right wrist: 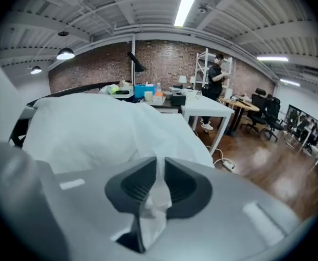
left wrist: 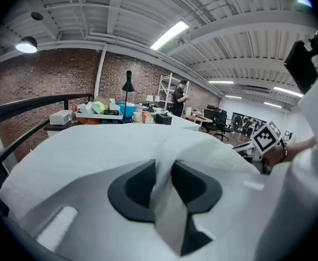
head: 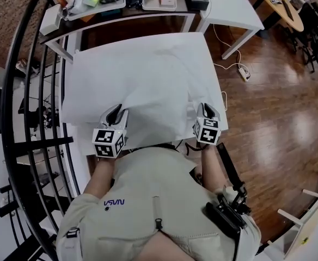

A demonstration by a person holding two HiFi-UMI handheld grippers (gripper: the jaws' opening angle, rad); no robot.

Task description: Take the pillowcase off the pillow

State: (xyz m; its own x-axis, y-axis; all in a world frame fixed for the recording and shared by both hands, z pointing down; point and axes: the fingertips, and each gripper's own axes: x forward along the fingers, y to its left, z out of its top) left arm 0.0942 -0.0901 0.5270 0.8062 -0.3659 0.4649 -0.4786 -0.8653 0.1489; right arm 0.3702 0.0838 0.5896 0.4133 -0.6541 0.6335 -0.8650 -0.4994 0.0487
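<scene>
Before red brick wall (right wrist: pixel 93 64), left gripper (head: pixel 114 112) and right gripper (head: pixel 207 110) fingers (right wrist: pixel 140 185) nearly closed, each pinching white fabric pillowcase (head: pixel 148 80).

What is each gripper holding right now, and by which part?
Both hold the white fabric pillowcase at its near edge: the left gripper pinches a fold toward its left corner, the right gripper one toward its right corner.

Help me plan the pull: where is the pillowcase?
In the head view the pillowcase lies centre, its near corners in the left tongs and right tongs.
</scene>
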